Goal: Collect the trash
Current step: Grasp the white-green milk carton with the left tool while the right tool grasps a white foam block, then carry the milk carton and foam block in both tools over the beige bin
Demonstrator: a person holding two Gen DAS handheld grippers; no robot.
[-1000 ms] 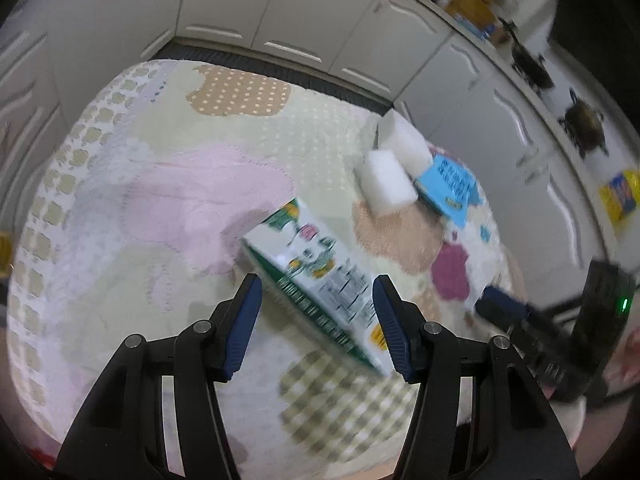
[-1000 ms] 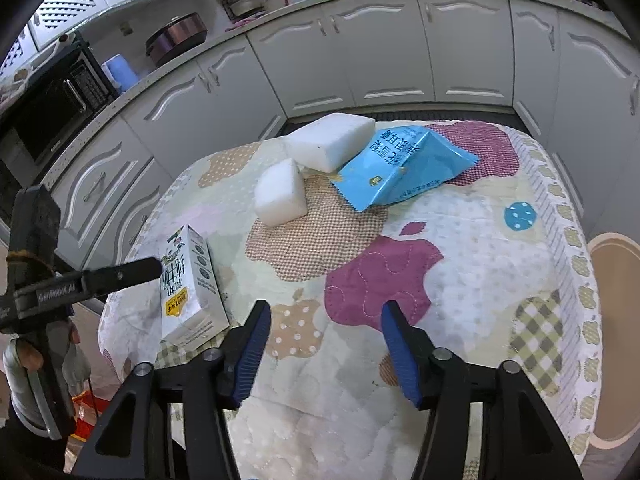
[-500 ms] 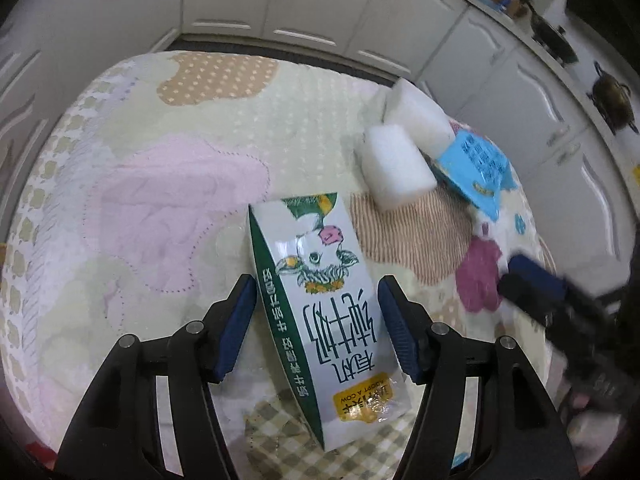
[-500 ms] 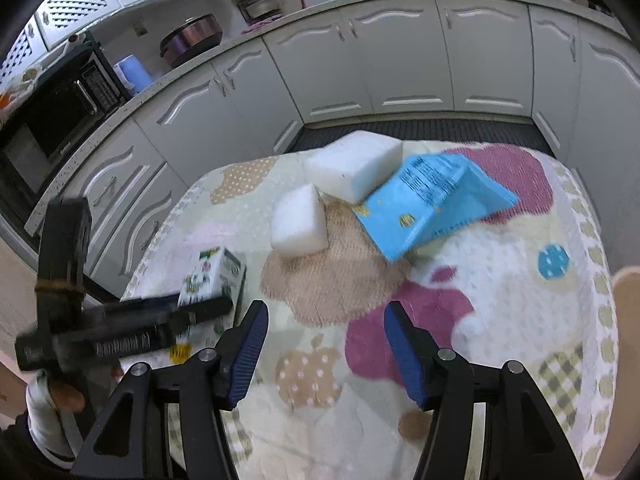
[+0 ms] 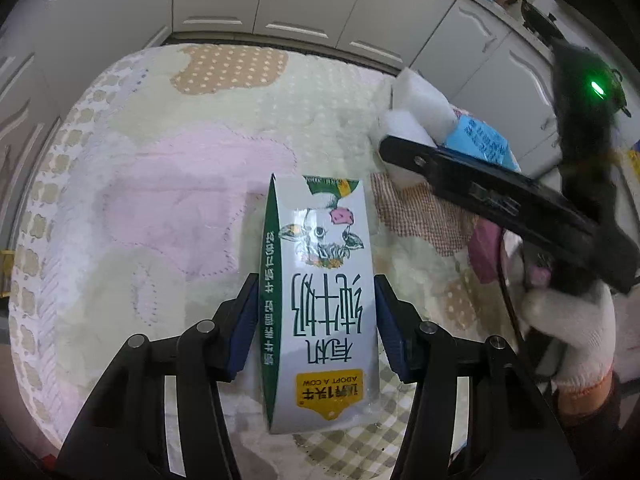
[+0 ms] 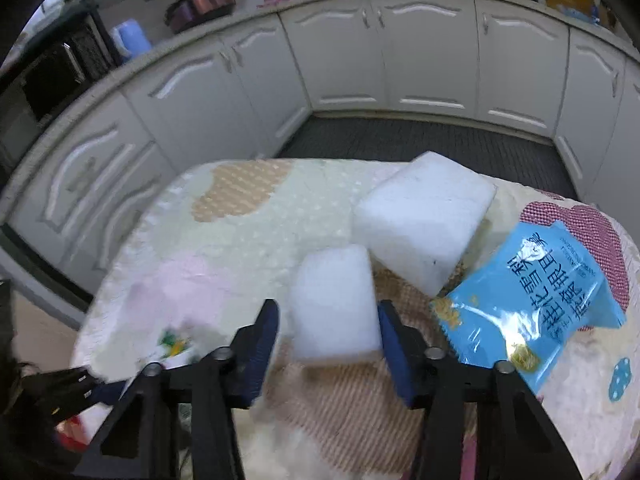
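Milk carton (image 5: 324, 304) lies flat between your left gripper's (image 5: 316, 320) spread fingers, unclamped; your right gripper (image 6: 328, 332) gapes wide around the near foam block (image 6: 334, 304).

Worktop (image 5: 168, 128): I see a quilted cloth with apple patches covering it.
Near edge: milk carton (image 5: 326, 292) lying flat.
Far side: small foam block (image 6: 334, 304), big foam block (image 6: 420, 224) touching it, blue snack bag (image 6: 540, 300) just beside.
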